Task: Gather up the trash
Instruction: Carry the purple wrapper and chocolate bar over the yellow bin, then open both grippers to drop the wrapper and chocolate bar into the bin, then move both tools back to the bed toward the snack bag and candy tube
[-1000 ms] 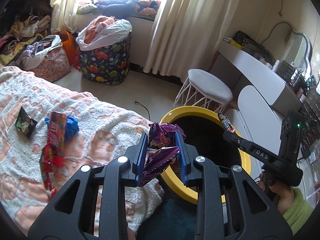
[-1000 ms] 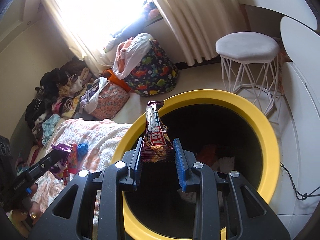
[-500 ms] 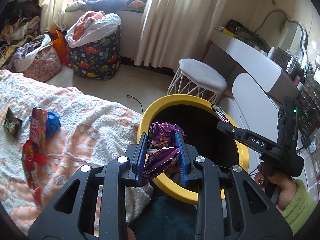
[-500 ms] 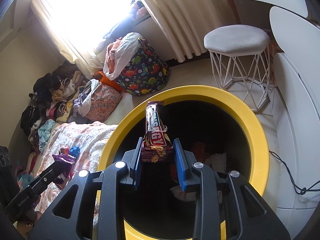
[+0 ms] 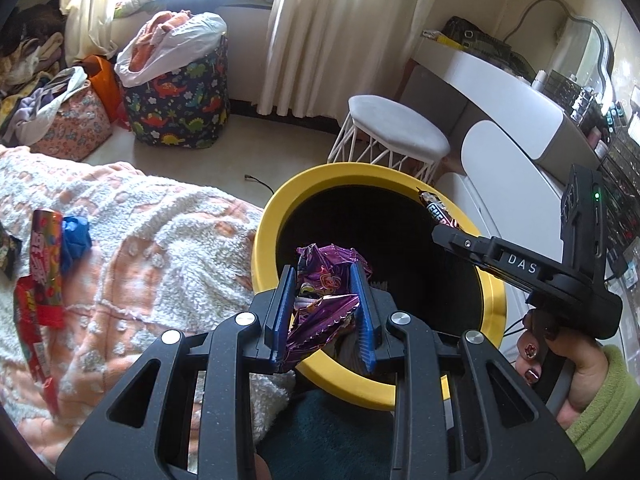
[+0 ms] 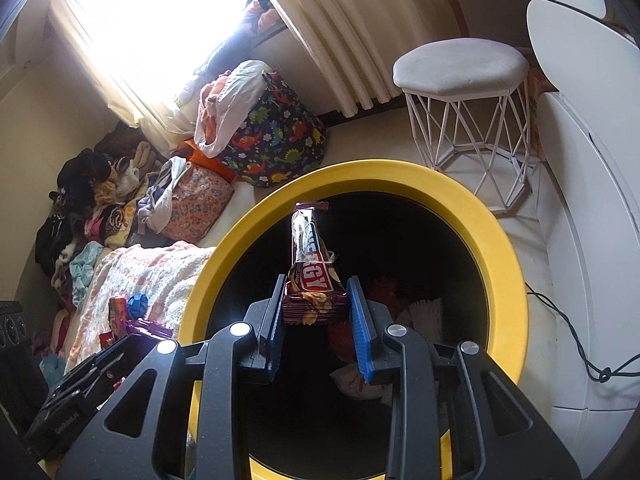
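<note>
A black bin with a yellow rim [image 5: 496, 296] [image 6: 504, 240] stands beside the bed. My left gripper [image 5: 325, 308] is shut on a crumpled purple foil wrapper [image 5: 320, 304], held over the bin's near left rim. My right gripper [image 6: 316, 312] is shut on a brown candy bar wrapper [image 6: 310, 272], which sticks up over the bin's dark mouth. In the left wrist view that candy bar wrapper [image 5: 438, 210] shows at the tip of the right gripper, held by a hand in a green sleeve [image 5: 600, 396]. Some trash lies in the bin [image 6: 424, 308].
On the fleecy bed blanket [image 5: 152, 256] lie a red snack wrapper [image 5: 40, 264], a blue crumpled piece [image 5: 74, 236] and a dark packet [image 5: 8, 252]. A white wire stool [image 5: 396, 136], a dinosaur-print basket [image 5: 180, 104], white desk [image 5: 512, 92] and clothes piles surround the bin. A cable [image 6: 580, 332] runs on the floor.
The left gripper has moved with the purple wrapper toward and over the bin's rim. The right gripper has stayed above the bin's mouth with the candy bar wrapper.
</note>
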The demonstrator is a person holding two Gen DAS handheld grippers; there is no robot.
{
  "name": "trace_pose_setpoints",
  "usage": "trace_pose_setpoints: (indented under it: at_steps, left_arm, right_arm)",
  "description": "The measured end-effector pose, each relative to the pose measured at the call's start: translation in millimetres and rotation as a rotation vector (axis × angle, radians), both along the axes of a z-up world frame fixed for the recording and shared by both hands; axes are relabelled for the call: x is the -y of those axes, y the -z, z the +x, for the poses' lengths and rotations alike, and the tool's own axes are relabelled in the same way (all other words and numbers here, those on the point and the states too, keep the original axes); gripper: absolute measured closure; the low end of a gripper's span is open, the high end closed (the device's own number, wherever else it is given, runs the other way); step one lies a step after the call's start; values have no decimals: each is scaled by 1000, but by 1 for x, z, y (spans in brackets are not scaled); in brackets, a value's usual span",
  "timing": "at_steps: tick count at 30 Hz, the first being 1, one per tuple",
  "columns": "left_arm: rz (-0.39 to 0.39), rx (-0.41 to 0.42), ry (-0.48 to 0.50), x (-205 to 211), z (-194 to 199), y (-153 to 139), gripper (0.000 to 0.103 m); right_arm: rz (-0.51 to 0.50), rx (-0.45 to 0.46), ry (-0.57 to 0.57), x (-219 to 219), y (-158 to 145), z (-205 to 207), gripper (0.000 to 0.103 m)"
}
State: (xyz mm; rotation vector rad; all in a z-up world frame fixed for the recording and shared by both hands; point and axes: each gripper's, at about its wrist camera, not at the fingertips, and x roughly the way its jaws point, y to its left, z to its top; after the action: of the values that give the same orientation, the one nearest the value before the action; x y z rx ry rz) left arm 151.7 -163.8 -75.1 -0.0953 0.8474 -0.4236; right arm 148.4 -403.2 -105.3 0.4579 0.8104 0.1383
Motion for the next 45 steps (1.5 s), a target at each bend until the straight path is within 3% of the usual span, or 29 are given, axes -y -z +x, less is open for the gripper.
trace_pose_setpoints:
  at_steps: [11, 14, 16, 18, 19, 23, 24, 29, 45]
  left_arm:
    - [-1, -15, 35, 21, 14, 6, 81]
    - [-6, -18, 48, 24, 14, 7, 80]
    - [-13, -19, 50, 24, 14, 6, 70]
    - [-24, -20, 42, 23, 14, 6, 51]
    - [-38, -19, 33, 19, 14, 5, 48]
    - [-29, 4, -19, 9, 11, 0, 14]
    - [-26, 10, -30, 7, 10, -1, 12]
    - [0, 26, -95, -8, 7, -8, 11]
    - [10, 99, -261, -68, -3, -28, 11]
  right_arm:
    - [17, -25, 42, 10, 6, 2, 73]
    - [25, -23, 59, 14, 6, 1, 60]
    - [26, -21, 70, 15, 6, 1, 56]
    - [7, -8, 73, 13, 3, -1, 53]
    - [3, 1, 73, 13, 2, -1, 50]
    - [-17, 37, 85, 9, -4, -4, 34]
    - [-20, 46, 88, 9, -6, -5, 32]
    - [-23, 90, 99, 8, -12, -8, 24]
    - [-89, 173, -31, -48, -28, -17, 21]
